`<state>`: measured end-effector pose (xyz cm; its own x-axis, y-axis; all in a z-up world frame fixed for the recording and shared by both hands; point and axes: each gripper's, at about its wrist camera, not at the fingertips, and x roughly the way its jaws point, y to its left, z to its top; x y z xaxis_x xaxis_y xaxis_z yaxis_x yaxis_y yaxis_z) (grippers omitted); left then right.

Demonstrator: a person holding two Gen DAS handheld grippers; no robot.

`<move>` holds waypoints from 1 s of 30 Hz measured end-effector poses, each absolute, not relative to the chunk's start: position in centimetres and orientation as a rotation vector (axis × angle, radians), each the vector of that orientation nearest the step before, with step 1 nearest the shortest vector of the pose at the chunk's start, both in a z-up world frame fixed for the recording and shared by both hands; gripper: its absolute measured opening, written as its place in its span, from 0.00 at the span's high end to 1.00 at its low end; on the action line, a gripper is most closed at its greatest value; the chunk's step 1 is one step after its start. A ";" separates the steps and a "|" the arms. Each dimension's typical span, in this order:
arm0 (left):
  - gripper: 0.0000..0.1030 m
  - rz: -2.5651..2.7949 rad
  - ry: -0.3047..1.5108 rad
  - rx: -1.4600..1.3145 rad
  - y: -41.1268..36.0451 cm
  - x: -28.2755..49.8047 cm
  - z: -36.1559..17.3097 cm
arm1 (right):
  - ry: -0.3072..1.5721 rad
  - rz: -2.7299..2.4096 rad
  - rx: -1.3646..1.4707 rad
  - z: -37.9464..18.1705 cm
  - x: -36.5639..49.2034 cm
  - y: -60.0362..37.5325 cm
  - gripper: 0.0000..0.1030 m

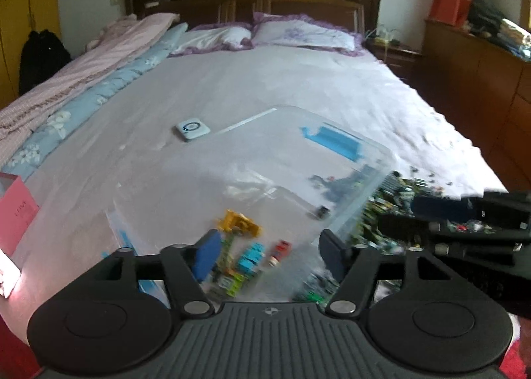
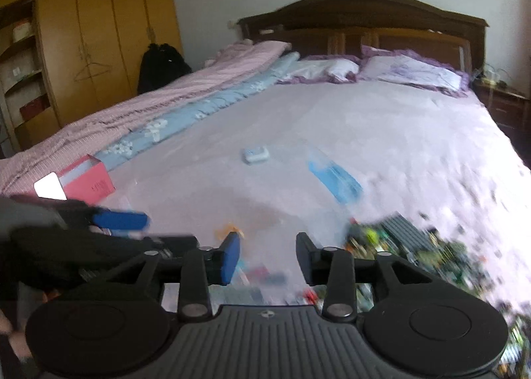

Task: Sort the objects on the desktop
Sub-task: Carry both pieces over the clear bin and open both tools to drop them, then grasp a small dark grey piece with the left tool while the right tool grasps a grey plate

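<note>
Wide bed (image 1: 298,80) with pale sheet; clear plastic bin (image 1: 298,160) with blue handle near its foot, small coloured parts inside. Left claw (image 1: 268,253), right claw (image 2: 265,256): jaws apart, empty. Likely between picks; next, grab scattered green circuit boards (image 2: 408,243).

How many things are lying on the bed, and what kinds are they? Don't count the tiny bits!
Clear plastic bin: 1
Green circuit board: 1
Small white and blue gadget: 1
Pink box: 1
Pillows: 2
Folded quilts, pink and blue: 2
Total: 8
The tiny bits in the bin are too blurred to count.
</note>
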<state>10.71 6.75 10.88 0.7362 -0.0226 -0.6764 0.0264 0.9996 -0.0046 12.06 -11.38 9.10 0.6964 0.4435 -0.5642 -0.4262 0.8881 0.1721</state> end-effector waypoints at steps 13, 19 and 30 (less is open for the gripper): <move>0.21 -0.164 0.889 0.045 0.7 4.7 3.7 | 0.830 0.314 0.112 0.0 2.1 -19.0 0.60; 0.21 -0.237 0.943 0.064 -0.4 3.2 0.5 | 0.865 0.275 0.042 -1.4 0.0 -19.1 0.63; 0.50 -0.362 1.000 0.103 -3.5 3.2 -1.7 | 0.869 0.239 0.044 -2.8 0.1 -20.4 0.65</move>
